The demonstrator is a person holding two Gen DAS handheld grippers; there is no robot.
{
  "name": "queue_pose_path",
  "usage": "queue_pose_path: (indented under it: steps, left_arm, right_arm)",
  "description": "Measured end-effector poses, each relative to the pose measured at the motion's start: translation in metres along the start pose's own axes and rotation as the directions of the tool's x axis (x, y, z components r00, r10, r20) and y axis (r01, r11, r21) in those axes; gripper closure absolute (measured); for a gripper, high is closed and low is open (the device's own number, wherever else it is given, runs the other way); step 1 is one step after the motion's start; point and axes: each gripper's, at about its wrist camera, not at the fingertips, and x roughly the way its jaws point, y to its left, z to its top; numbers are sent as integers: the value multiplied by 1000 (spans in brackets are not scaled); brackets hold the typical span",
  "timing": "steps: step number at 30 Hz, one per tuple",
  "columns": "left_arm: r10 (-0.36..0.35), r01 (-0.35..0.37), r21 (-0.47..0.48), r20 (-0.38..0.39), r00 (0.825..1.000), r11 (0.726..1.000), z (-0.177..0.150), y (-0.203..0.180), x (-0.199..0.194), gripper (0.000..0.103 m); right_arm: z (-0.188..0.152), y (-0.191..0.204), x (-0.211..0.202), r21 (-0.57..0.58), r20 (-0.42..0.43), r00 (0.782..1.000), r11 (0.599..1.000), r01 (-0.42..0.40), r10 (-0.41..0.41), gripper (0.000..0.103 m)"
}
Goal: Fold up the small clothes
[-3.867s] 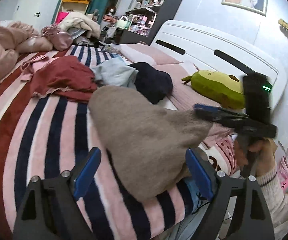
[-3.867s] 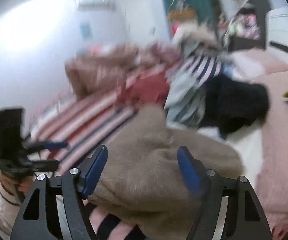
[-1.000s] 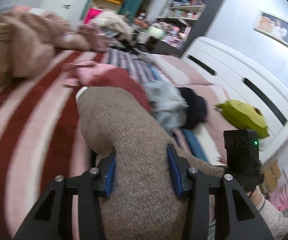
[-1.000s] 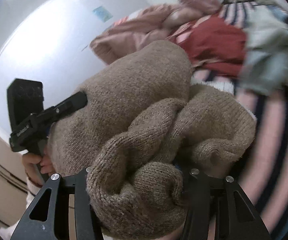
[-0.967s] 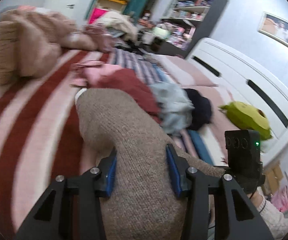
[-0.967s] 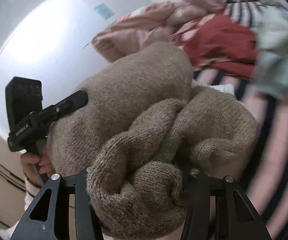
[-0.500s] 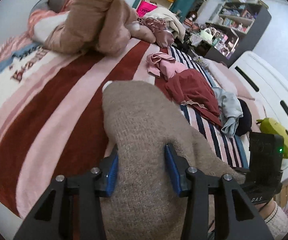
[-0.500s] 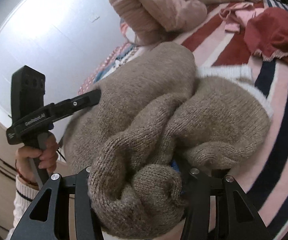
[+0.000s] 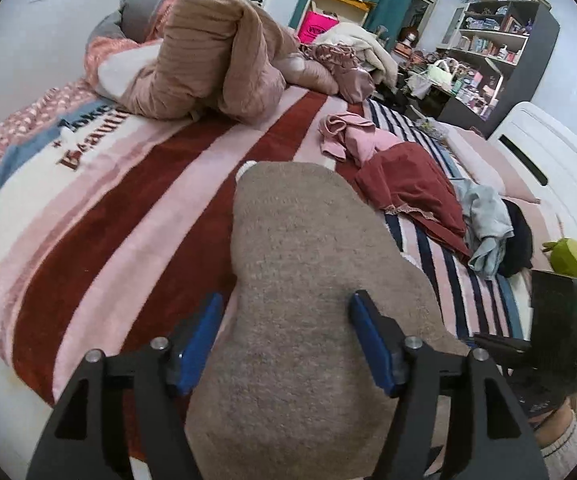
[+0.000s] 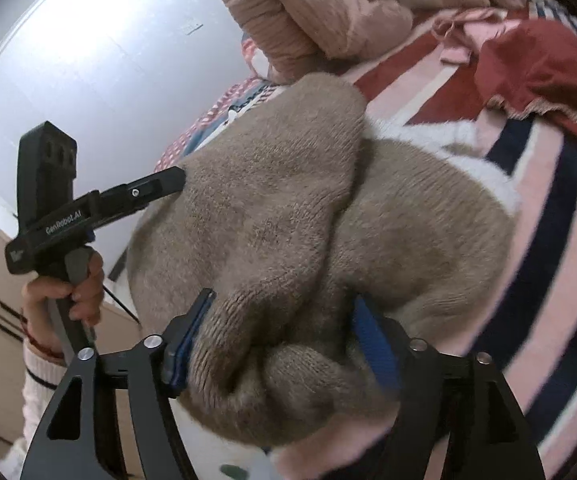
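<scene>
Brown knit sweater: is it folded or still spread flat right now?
Folded, roughly. In the right wrist view the brown knit sweater lies doubled over itself on the striped blanket, one layer overlapping another, its near edge bunched into a thick roll.

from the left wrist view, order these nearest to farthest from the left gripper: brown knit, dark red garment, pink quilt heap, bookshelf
1. Brown knit: lying between the open jaws of the left gripper.
2. Dark red garment: on the bed, ahead and right.
3. Pink quilt heap: far end of the bed, upper left.
4. Bookshelf: against the far wall, upper right.
</scene>
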Motion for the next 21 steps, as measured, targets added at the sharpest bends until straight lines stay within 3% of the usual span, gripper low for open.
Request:
queue_pose_path:
  steps: [2,6,10,14,18,21]
  left_arm:
    - [32,-32,12,25,999,999,-1,-8,-7,41]
    - [3,-6,41,74,997,999,-4,-33,-26,34]
    - [5,-22,114,146,989,993,-8,-80,-48,30]
    - [-44,14,144,212,976,989,-23,-126,-62,26]
    - [-45,-19,214,289,956,977,-45,-181,-74,20]
    - [-57,-37,250,361,931,968,-62,-221,-85,15]
  right_arm:
    - [-3,-1,-11,-12,11,1000,1000,3,-3,36]
    - [-15,-4,-48,-47,64,998,999,24,-21,36]
    - [-31,-15,-87,-70,129,986,991,111,-101,36]
    - [-60,-29,-138,-36,196,973,990,133,-124,36]
    - [-104,-36,-197,-32,301,919,961,275,-253,36]
    - [-135,-32,-234,-15,374,854,918,397,-363,36]
